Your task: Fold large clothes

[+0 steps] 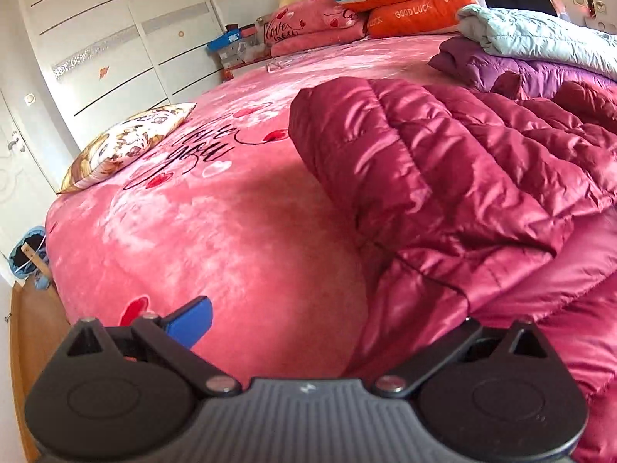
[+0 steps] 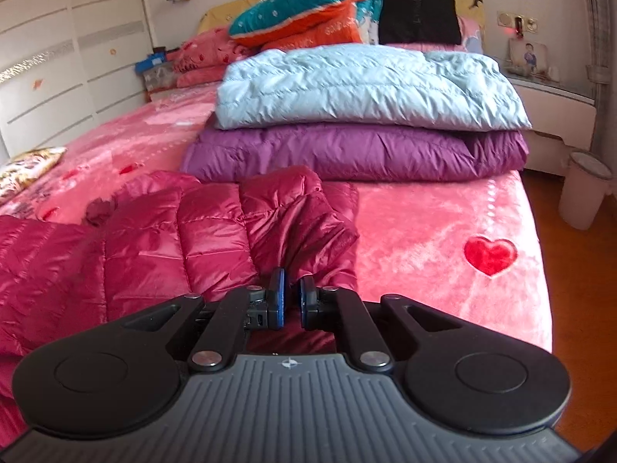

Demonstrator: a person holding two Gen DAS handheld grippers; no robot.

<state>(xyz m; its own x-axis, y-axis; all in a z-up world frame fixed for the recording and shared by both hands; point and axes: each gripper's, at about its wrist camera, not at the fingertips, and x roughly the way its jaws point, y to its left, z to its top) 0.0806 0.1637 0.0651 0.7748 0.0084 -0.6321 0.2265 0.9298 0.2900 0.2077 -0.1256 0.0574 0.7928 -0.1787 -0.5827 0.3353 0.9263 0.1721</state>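
A shiny crimson puffer jacket point(image 1: 462, 177) lies rumpled on the pink bed point(image 1: 216, 239); it also shows in the right wrist view point(image 2: 173, 239). My left gripper point(image 1: 320, 320) is open wide just above the bed at the jacket's left edge; its blue left fingertip point(image 1: 191, 318) shows, and the right one is hidden under the jacket fabric. My right gripper point(image 2: 292, 289) is shut on a fold of the jacket's sleeve point(image 2: 304, 220), the blue pads close together with fabric between them.
Folded purple point(image 2: 354, 150) and light blue point(image 2: 366, 85) puffer jackets are stacked further up the bed. Pillows and quilts point(image 2: 300, 11) lie at the headboard. A patterned cushion point(image 1: 127, 142) lies at the bed's left edge. A wardrobe point(image 1: 115, 38), a nightstand point(image 2: 555, 108) and a bin point(image 2: 584, 189) surround the bed.
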